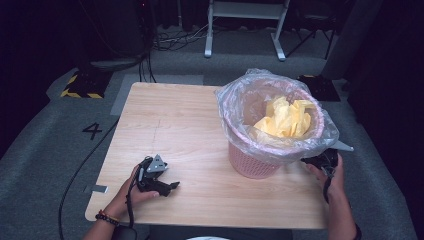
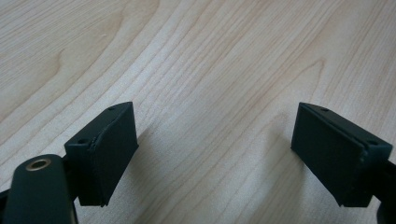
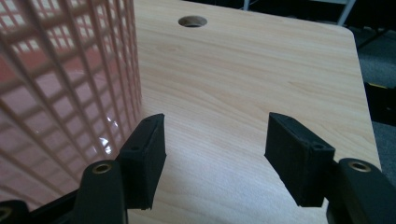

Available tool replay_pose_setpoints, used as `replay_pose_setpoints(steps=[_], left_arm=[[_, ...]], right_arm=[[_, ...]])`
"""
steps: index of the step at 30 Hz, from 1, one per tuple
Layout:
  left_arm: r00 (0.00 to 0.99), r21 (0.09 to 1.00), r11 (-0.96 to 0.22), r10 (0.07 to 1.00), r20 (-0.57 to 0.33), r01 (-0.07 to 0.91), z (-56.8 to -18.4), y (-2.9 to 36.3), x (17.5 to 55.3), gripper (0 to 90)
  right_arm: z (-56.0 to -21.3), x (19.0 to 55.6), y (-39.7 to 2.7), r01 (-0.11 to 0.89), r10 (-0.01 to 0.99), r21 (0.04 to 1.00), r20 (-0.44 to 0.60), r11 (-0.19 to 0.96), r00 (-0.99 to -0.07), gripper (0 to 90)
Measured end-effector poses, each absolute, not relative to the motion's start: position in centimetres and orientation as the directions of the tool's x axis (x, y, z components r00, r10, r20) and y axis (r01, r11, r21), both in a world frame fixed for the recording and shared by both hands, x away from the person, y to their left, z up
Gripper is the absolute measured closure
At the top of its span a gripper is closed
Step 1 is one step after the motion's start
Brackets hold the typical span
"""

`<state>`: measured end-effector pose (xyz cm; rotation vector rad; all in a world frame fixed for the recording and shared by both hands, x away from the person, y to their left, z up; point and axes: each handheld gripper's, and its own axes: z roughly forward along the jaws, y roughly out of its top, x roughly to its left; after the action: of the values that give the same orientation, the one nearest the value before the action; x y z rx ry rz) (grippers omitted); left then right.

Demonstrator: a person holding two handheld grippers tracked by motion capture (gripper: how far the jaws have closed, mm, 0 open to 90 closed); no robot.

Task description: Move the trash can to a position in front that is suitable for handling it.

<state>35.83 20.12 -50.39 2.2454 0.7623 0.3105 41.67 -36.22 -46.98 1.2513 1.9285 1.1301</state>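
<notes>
Your left gripper (image 1: 159,179) rested on the worktop (image 1: 190,125), well apart from the pink basket (image 1: 252,162), its jaws wide open on nothing. Your right gripper (image 3: 212,156) sat just beside that basket's base, jaws apart and empty. Yellow paper (image 1: 287,119) lay inside the basket's clear liner bag (image 1: 235,97).

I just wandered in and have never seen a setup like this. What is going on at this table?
A person sits at a wooden table with a two-jawed tool in each hand. The right tool is down beside a pink mesh waste basket, its jaws apart with nothing between them. The basket is lined with a clear plastic bag and holds crumpled yellow paper. The left tool rests low over bare table, open and holding nothing.
</notes>
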Motion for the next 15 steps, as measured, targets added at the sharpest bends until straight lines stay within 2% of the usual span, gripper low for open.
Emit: replay_pose_setpoints(steps=[9,12,15], left_arm=[[0.795,0.712,-0.556,0.606,-0.006,0.429,-50.4,20.1,35.8,14.4],[0.795,0.712,-0.557,0.606,-0.005,0.429,-50.4,20.1,35.8,14.4],[0.795,0.712,-0.556,0.606,-0.005,0.429,-50.4,20.1,35.8,14.4]], right_arm=[[-46.4,41.9,-35.0,0.392,0.884,0.891,-0.022,0.23,-0.468,36.1],[-46.4,42.0,-34.4,0.388,0.885,0.888,-0.044,0.248,-0.464,37.7],[-46.5,42.1,-34.4,0.388,0.877,0.892,-0.022,0.234,-0.479,38.2]])
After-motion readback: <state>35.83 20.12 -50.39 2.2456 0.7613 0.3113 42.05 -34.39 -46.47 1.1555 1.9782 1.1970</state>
